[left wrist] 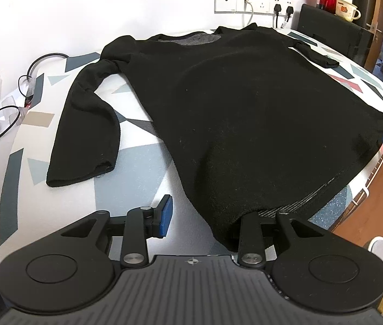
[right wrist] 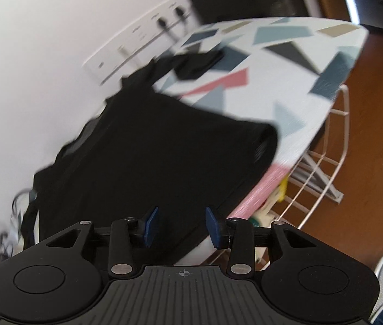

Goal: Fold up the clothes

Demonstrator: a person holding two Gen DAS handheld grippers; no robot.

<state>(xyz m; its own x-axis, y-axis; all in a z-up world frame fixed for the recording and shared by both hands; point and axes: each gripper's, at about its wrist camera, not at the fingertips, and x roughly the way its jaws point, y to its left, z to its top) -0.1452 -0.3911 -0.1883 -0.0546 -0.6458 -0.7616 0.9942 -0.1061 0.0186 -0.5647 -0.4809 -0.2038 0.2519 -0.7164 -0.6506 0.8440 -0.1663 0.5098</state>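
Ironing board (left wrist: 142,146) — black sweater (left wrist: 245,103) spread flat

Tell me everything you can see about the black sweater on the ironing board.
The sweater is black, with a fuzzy knit look and a grey lining showing inside the neckline. It lies spread across the patterned board, neck toward the wall, hem toward the camera. One long sleeve bends down along the board; the other lies bunched near the far end. A grey ribbed band shows at the hem. The near hem corner drapes over one finger of the left gripper, whose jaws stand apart. The right gripper hovers open over the fabric.
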